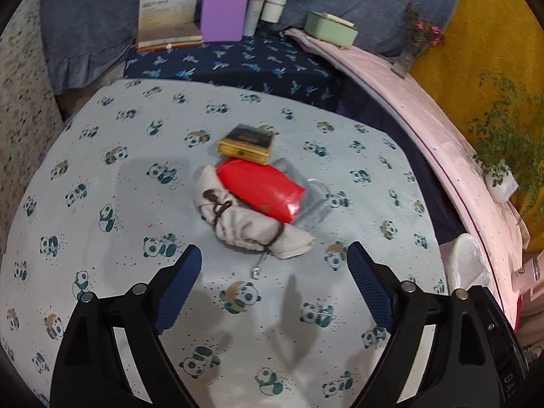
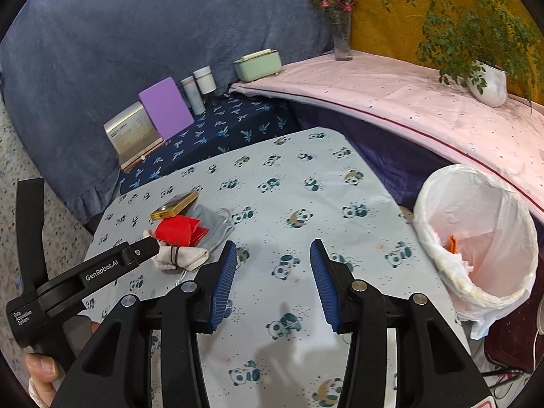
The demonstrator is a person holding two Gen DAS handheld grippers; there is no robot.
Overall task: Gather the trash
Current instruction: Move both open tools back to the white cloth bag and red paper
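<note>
Red and glossy, the packet lies stacked with a tied cloth pouch, a gold box and a grey pouch mid-surface, so a careless pinch could drag several together or slip off the slick wrapper. The left gripper, jaws wide apart and empty, has the pile at twelve o'clock, near. The right gripper, half open and empty, has the lined bin at three o'clock.
</note>
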